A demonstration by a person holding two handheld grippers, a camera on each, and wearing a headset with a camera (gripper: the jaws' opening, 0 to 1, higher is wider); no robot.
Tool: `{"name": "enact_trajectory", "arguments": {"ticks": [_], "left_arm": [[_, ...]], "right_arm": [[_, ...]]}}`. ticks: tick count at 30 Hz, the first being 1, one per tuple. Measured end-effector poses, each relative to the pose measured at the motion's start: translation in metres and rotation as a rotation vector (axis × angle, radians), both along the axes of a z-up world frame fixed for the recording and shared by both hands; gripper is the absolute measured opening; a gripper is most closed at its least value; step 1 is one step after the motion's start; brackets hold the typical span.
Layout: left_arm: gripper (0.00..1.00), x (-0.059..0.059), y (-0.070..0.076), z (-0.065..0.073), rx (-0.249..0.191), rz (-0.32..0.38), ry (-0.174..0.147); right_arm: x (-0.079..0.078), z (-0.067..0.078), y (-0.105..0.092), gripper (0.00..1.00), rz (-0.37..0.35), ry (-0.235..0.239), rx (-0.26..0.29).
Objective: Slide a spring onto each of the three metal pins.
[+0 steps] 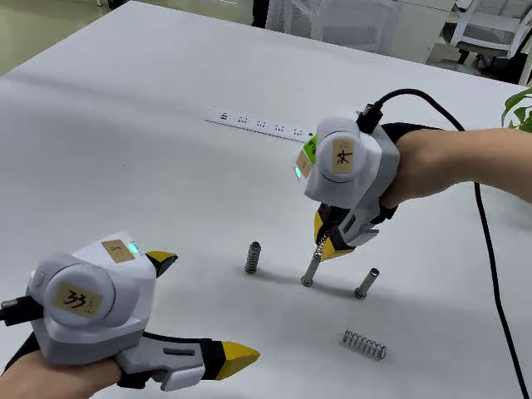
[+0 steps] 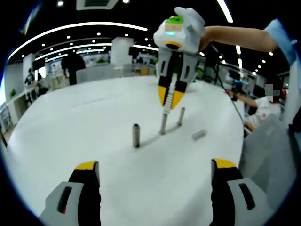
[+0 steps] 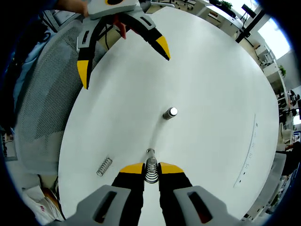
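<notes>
A tan paper label (image 1: 79,299) on the round back of the left gripper (image 1: 204,307) carries dark handwriting that reads "33", followed by a stroke like an "L" or a "1". A smaller tan label (image 1: 118,250) further forward on the same housing looks blank. The tan label (image 1: 343,155) on the right gripper (image 1: 331,245) bears one handwritten character, too unclear to read. Any markings on the white power strip (image 1: 258,123) are too small to make out.

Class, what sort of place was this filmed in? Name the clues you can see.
Probably an open-plan office or lab workspace: a large white table carrying a power strip, ceiling strip lights overhead, and an office chair beyond the table.
</notes>
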State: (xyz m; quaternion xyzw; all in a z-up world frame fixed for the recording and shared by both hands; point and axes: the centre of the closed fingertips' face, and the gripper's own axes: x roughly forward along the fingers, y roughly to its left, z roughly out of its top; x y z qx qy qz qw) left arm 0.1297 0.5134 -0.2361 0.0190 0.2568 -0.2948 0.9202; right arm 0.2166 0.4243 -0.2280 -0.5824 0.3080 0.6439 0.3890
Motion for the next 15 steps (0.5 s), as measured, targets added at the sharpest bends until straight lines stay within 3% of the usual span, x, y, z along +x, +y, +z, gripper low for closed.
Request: {"name": "enact_trajectory", "arguments": {"ticks": [15], "left_arm": [[1.0,-0.0007,0.0031,-0.0019,-0.009,0.009,0.009]], "right_arm": [[0.0018,-0.0057,0.0013,0.13,0.001,0.005,-0.006]]}}
